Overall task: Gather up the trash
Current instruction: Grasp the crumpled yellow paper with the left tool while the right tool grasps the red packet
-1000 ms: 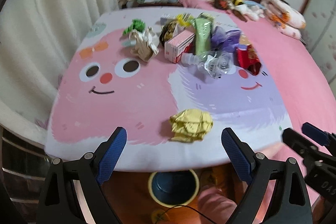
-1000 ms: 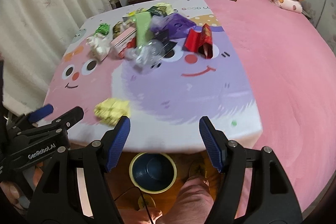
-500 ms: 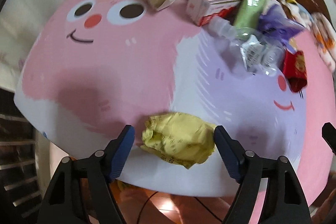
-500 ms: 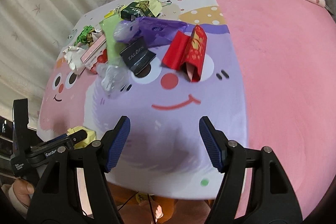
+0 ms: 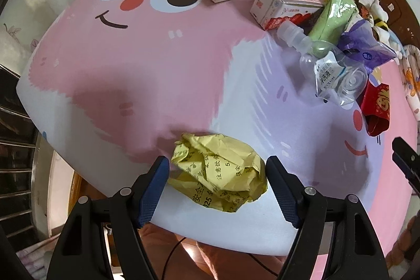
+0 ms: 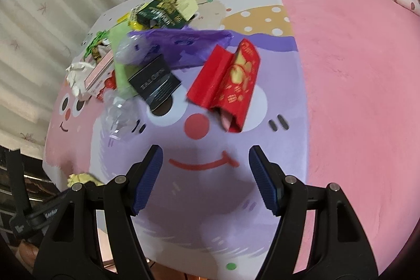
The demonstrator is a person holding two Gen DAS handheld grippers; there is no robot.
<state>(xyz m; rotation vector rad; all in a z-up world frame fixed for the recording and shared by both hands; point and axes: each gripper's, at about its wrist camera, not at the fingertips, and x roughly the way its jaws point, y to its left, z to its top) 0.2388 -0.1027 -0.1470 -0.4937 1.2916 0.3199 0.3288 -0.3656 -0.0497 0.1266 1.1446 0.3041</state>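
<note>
Crumpled yellow paper [image 5: 219, 172] lies at the near edge of the cartoon-print sheet [image 5: 162, 64], apart from the main trash pile [image 5: 315, 25] toward the far side. Left gripper [image 5: 217, 169] is spread, jaws bracketing the wad without squeezing, probably lined up to pinch it. Right gripper [image 6: 205, 158] is spread and empty over the sheet, short of the red envelope [image 6: 228, 83].

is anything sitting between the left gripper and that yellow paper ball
Nothing visible. The crumpled yellow paper lies between the open fingers of the left gripper, near the mat's front edge; the other trash is piled farther back.
</note>
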